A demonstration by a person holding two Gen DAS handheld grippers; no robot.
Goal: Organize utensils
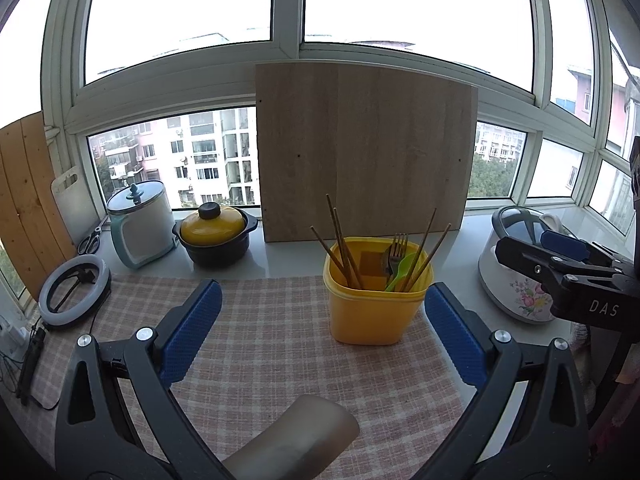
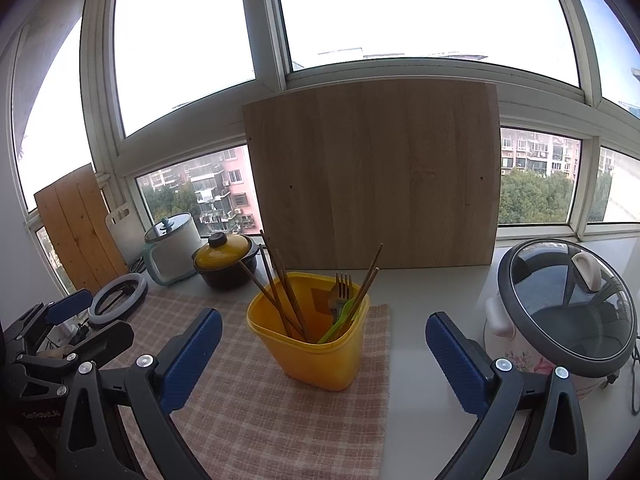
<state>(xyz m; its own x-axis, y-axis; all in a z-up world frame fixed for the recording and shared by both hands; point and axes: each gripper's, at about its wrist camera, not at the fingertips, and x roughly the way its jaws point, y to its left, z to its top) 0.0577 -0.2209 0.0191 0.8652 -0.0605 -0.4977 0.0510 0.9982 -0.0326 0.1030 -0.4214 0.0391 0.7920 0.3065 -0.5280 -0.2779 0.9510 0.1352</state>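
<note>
Closest thing in the left wrist view is a rounded, frosted tube-ish object (image 1: 296, 436) poking up at the bottom centre, between the arms of the left gripper (image 1: 323, 334); can't tell what it is or whether it belongs to the rig. That gripper's blue pads (image 1: 192, 332) are spread wide with nothing between them but the checked cloth (image 1: 256, 320). The thing that matters is the yellow utensil holder (image 1: 376, 304), which sits just up and right of centre in that view, near the right-hand pad, upright on the cloth. The chopsticks (image 1: 340, 240) stand in it leaning outward, long axes roughly vertical, next to a fork (image 1: 398, 248) and a green spoon (image 1: 402, 270). In the right wrist view the right gripper (image 2: 324, 360) is also spread wide and empty, and the holder lies almost dead centre between its pads, so I'd say the right hand is better lined up. Both grippers point level-ish toward the window, hovering above the cloth. Rice cooker (image 2: 568, 308) sits at the right edge.
</note>
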